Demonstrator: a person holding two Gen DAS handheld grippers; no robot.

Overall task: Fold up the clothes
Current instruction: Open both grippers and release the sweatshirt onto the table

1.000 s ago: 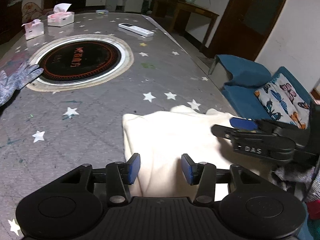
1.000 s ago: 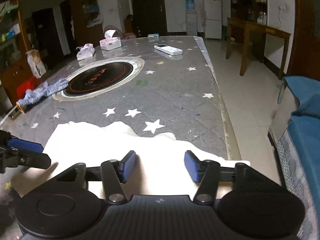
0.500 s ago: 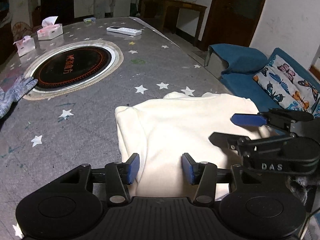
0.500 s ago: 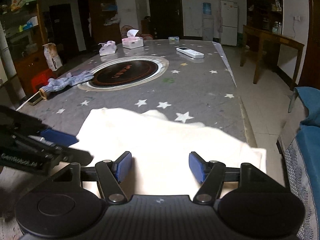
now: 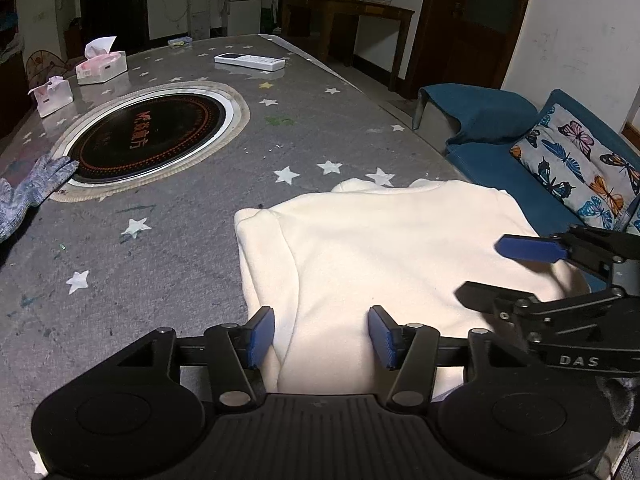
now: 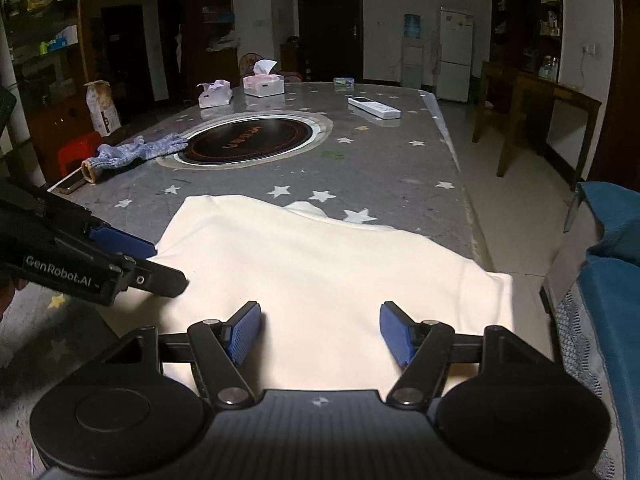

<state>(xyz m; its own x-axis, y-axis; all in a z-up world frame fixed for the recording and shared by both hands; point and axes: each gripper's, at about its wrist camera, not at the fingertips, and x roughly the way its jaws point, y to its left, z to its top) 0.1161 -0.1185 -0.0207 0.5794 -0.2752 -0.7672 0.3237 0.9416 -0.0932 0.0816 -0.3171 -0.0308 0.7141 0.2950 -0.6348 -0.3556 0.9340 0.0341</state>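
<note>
A cream-white garment [image 5: 384, 248] lies flat on the near end of the grey star-patterned table [image 5: 192, 208]; it also shows in the right wrist view [image 6: 312, 276]. Its right part hangs over the table's edge. My left gripper [image 5: 322, 334] is open and empty above the garment's near left part, by a folded sleeve edge. My right gripper [image 6: 320, 330] is open and empty above the garment's near right part. Each gripper shows in the other's view: the right one [image 5: 508, 272] at the right, the left one [image 6: 152, 260] at the left.
A round black hotplate [image 5: 148, 136] is set in the table's middle. A grey knitted glove [image 6: 136, 150] lies at its left. Two tissue boxes [image 5: 102, 66] and a white remote [image 5: 250, 62] stand farther back. A blue sofa with a butterfly cushion [image 5: 576, 156] is at the right.
Both grippers have pulled back and risen, so more of the garment shows, now spread flatter. Both stay open.
</note>
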